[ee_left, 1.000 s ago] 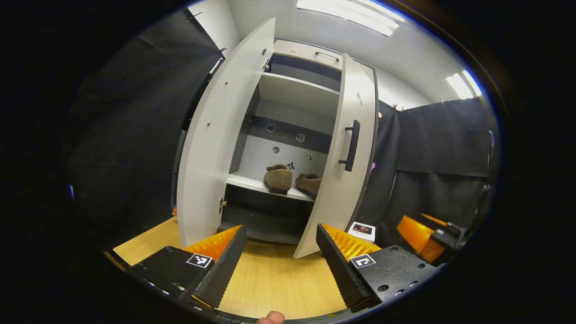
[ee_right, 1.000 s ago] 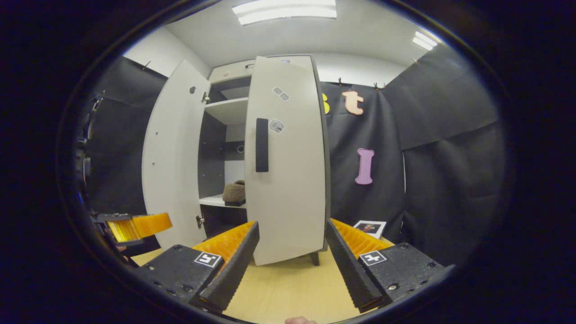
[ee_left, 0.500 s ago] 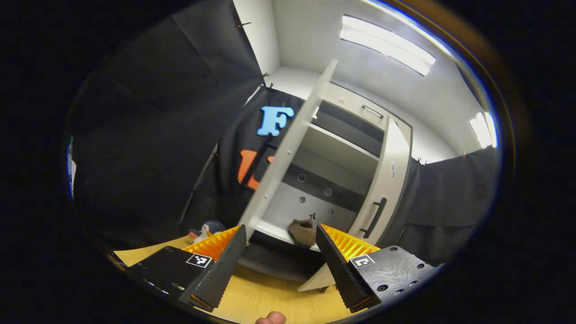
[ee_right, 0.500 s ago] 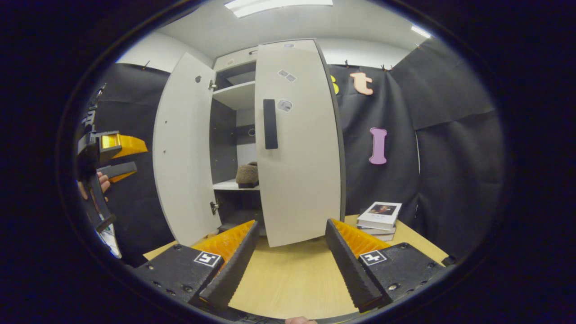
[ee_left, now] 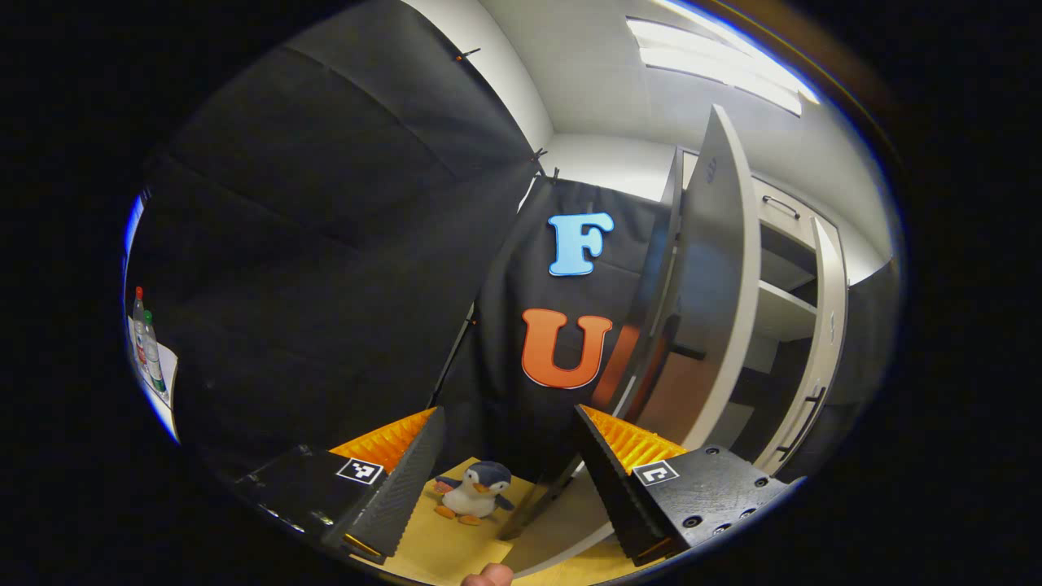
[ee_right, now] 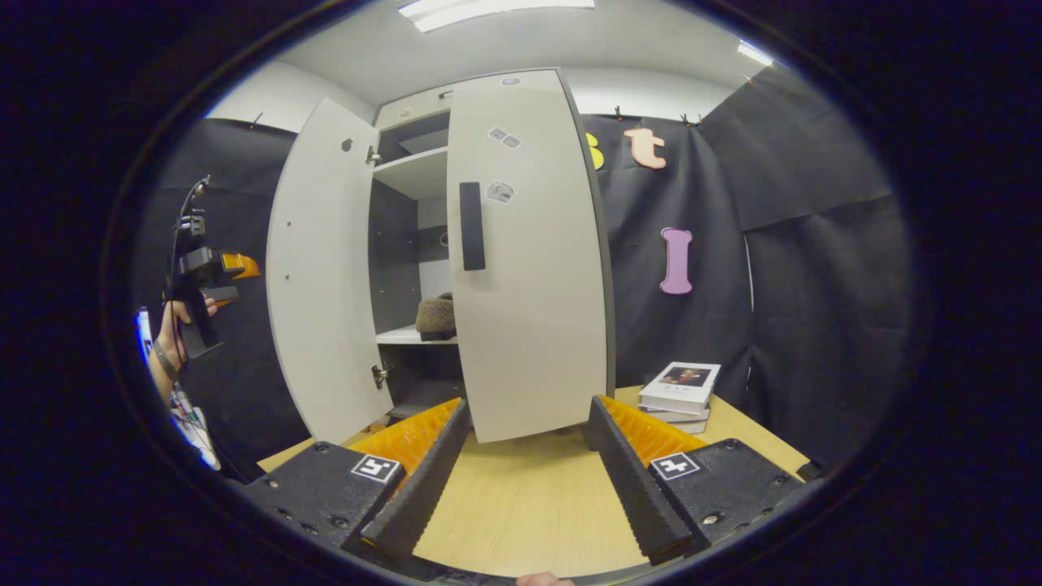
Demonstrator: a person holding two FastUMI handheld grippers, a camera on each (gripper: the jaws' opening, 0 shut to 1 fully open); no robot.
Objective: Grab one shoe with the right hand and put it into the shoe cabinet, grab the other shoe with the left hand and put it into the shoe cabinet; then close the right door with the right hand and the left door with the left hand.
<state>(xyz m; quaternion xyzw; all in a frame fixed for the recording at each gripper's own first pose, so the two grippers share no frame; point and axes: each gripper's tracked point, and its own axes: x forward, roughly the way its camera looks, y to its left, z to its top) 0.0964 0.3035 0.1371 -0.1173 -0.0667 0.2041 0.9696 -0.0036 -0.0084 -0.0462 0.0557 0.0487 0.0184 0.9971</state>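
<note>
While the left tool (ee_left: 506,476) stands with its fingers apart and nothing between them, it looks past the outer face of the left door (ee_left: 707,285), which rises ahead and to its right, swung wide. Just ahead between the fingers a toy penguin (ee_left: 472,491) sits on the bench (ee_left: 440,547). One door handle (ee_left: 802,417) shows on the far door (ee_left: 828,301), further right. The risk here, as a judgement: the tool is aimed along the door's outside rather than at it, so a push begun from this angle could glance off the edge, or a low sweep could knock the penguin. Count in this view: two doors, one penguin, two bottles (ee_left: 145,350) far left.

Seen from the right tool (ee_right: 527,476), whose fingers are likewise apart and empty, the right door (ee_right: 529,260) stands straight ahead, nearly shut, its black handle (ee_right: 471,225) up and slightly left. Through the gap left of it one shoe (ee_right: 437,315) rests on a shelf (ee_right: 407,335) inside the cabinet; the second shoe is hidden. The left door (ee_right: 321,268) hangs open to the left, and beyond it a hand holds the left tool (ee_right: 213,277). Books (ee_right: 682,389) lie stacked ahead to the right, two or three. Likely hazards: the right door, not latched, may drift back open, and the left door swung hard could slam against it. Count: two doors, one handle, one shoe.
</note>
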